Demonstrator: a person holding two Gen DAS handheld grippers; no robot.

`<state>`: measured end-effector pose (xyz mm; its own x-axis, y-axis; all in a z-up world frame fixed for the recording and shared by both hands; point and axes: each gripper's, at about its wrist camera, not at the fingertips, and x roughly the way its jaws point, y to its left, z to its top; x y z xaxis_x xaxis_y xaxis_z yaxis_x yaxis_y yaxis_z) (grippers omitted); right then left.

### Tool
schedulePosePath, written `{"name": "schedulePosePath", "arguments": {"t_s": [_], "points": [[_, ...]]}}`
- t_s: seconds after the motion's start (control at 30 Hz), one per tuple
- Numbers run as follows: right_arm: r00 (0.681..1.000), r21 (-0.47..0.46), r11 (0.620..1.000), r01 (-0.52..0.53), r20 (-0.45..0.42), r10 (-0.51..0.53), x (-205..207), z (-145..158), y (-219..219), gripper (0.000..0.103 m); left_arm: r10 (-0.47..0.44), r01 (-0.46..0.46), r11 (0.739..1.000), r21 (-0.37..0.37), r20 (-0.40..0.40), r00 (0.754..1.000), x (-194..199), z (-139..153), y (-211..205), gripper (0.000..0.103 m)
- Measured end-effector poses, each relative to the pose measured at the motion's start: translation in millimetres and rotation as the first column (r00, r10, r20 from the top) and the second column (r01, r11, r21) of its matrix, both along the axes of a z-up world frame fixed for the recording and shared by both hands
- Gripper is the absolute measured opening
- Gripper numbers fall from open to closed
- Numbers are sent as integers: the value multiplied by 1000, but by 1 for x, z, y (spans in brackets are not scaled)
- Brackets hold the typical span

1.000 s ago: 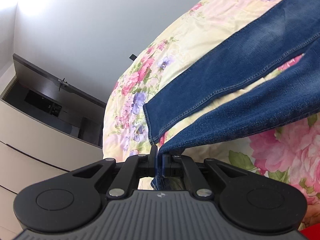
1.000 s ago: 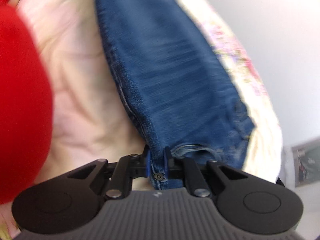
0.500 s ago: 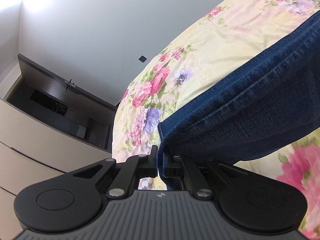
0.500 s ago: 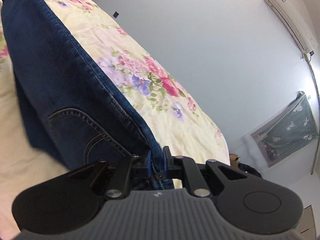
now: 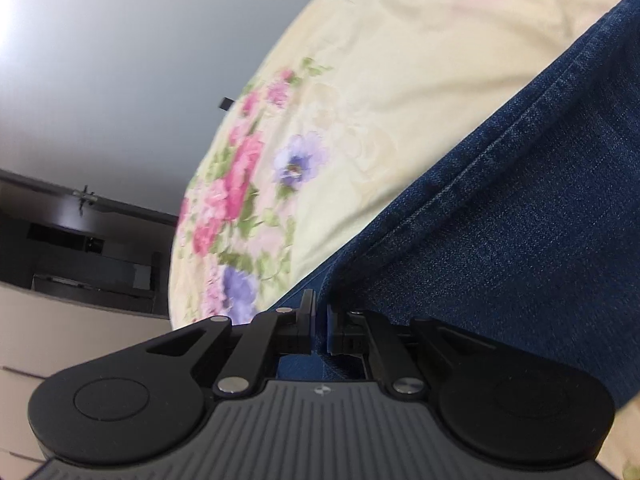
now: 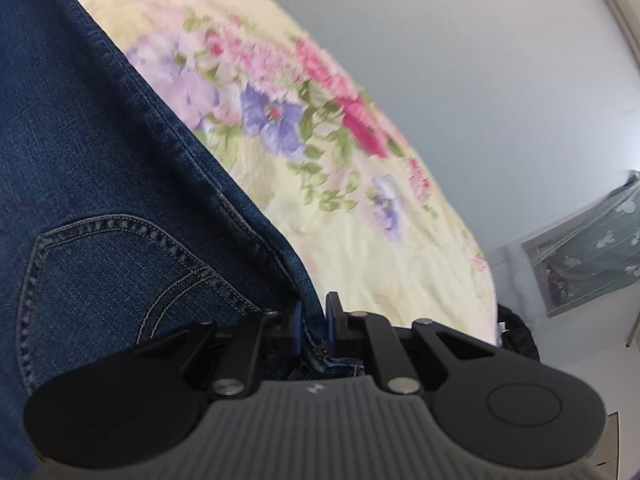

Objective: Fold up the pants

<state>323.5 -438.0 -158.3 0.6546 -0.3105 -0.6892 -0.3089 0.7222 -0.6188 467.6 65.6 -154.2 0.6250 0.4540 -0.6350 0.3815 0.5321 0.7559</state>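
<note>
Dark blue jeans (image 5: 520, 220) lie on a floral bedspread (image 5: 360, 100). My left gripper (image 5: 319, 322) is shut on a denim edge low against the bed, with the cloth running up to the right. In the right wrist view the jeans (image 6: 100, 184) fill the left side and show a stitched back pocket (image 6: 100, 256). My right gripper (image 6: 312, 324) is shut on the seam edge of the jeans beside that pocket. The bedspread (image 6: 340, 200) lies beyond the seam.
A dark shelf and pale cabinet (image 5: 60, 264) stand past the bed's left edge. A grey wall rises behind the bed. A framed picture (image 6: 584, 248) leans at the right, with a dark bag (image 6: 516, 332) by the bed's edge.
Both grippers have come down close to the bed with the denim still held. The jeans, earlier lifted and spread, now lie low and doubled over, and the red object has left the right view.
</note>
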Motion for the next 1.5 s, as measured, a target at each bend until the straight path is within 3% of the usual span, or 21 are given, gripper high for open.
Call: {"name": "schedulePosePath", "arguments": {"t_s": [0.13, 0.27, 0.37, 0.43, 0.47, 0.5, 0.53, 0.6, 0.67, 0.73, 0.87, 0.93, 1.13, 1.27, 1.33, 1.4, 1.5], "points": [[999, 12, 1000, 1, -35, -1, 19, -32, -5, 5, -25, 26, 999, 32, -25, 999, 14, -32, -3, 7], [999, 37, 999, 4, -37, -2, 23, -44, -7, 6, -46, 48, 997, 54, -40, 998, 20, -58, -3, 14], [999, 31, 999, 17, -34, -16, 21, -45, -4, 8, -50, 50, 997, 61, -5, 999, 20, -66, -3, 21], [999, 13, 999, 31, -26, -30, 19, -43, -1, 11, -49, 44, 997, 68, 71, 996, 17, -60, -2, 53], [999, -11, 999, 38, -16, -38, 20, -42, 2, 14, -47, 41, 997, 58, 120, 992, 16, -52, 2, 89], [999, -39, 998, 54, 2, -54, 19, -40, 4, 27, -45, 42, 999, 26, 158, 986, 13, -40, 7, 103], [996, -66, 994, 83, 32, -81, 19, -36, 4, 43, -37, 39, 999, -5, 179, 983, 12, -30, 11, 103], [988, -54, 989, 139, 72, -135, 17, -23, 3, 51, -18, 25, 999, -34, 197, 980, 6, -7, 20, 103], [975, 18, 980, 198, 96, -199, 12, -5, 1, 51, -7, 24, 996, -87, 196, 981, -3, 20, 28, 103], [964, 83, 969, 233, 110, -241, 3, 9, 6, 51, 33, 2, 982, -190, 179, 983, -14, 47, 41, 100], [962, 174, 955, 240, 90, -258, -24, 19, 30, 51, 53, -5, 922, -388, 113, 992, -58, 79, 64, 87], [964, 195, 952, 237, 77, -256, -36, 16, 44, 52, 13, 26, 901, -432, 87, 996, -84, 79, 68, 86], [975, 192, 958, 213, 22, -221, -65, -1, 80, 52, -123, 125, 907, -401, 31, 992, -144, 34, 69, 86], [967, 196, 949, 247, 11, -254, -76, -4, 85, 52, -137, 140, 950, -278, 31, 990, -152, -5, 65, 86], [965, 188, 948, 257, 4, -262, -79, -2, 85, 54, -138, 139, 964, -229, 22, 990, -150, -16, 67, 72], [963, 175, 948, 265, -3, -269, -82, 0, 83, 57, -132, 136, 966, -220, 32, 991, -149, -15, 70, 26], [961, 143, 951, 275, -9, -277, -86, 0, 79, 58, -104, 129, 942, -309, 95, 990, -149, 12, 82, 16]]}}
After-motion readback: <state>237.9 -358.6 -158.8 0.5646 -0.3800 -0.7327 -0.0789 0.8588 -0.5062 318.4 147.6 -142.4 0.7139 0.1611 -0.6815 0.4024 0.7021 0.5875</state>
